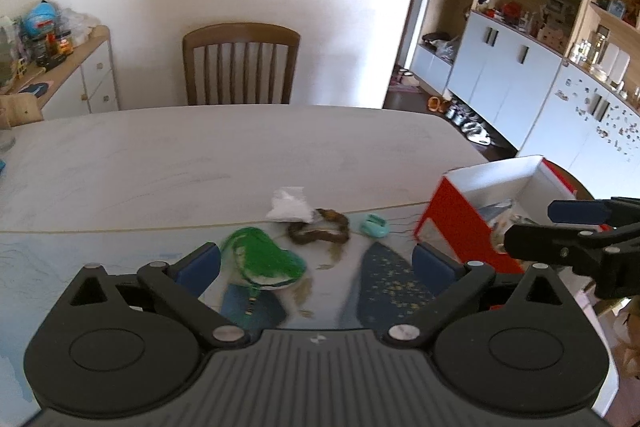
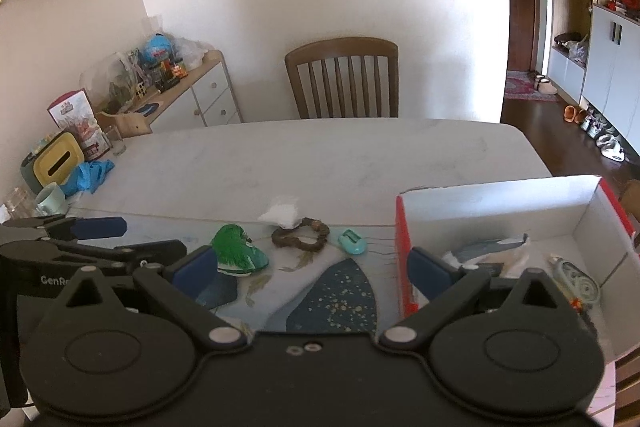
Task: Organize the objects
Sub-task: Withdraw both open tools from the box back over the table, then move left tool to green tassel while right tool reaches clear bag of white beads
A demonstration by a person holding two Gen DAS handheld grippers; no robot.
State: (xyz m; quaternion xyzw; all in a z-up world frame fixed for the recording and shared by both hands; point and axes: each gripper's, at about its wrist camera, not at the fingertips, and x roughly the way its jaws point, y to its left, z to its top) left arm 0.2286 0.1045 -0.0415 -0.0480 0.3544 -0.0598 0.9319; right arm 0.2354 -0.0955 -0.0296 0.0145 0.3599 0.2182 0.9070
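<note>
A green fan-shaped piece, a brown bead bracelet, a crumpled white tissue and a small teal object lie on a blue patterned mat. A red box with a white inside stands at the right and holds several items. My left gripper is open and empty, just before the green piece. My right gripper is open and empty, its right finger over the box's near corner.
The pale table runs back to a wooden chair. A yellow tissue box, blue gloves and a cup sit at the table's left. A cluttered sideboard stands by the wall.
</note>
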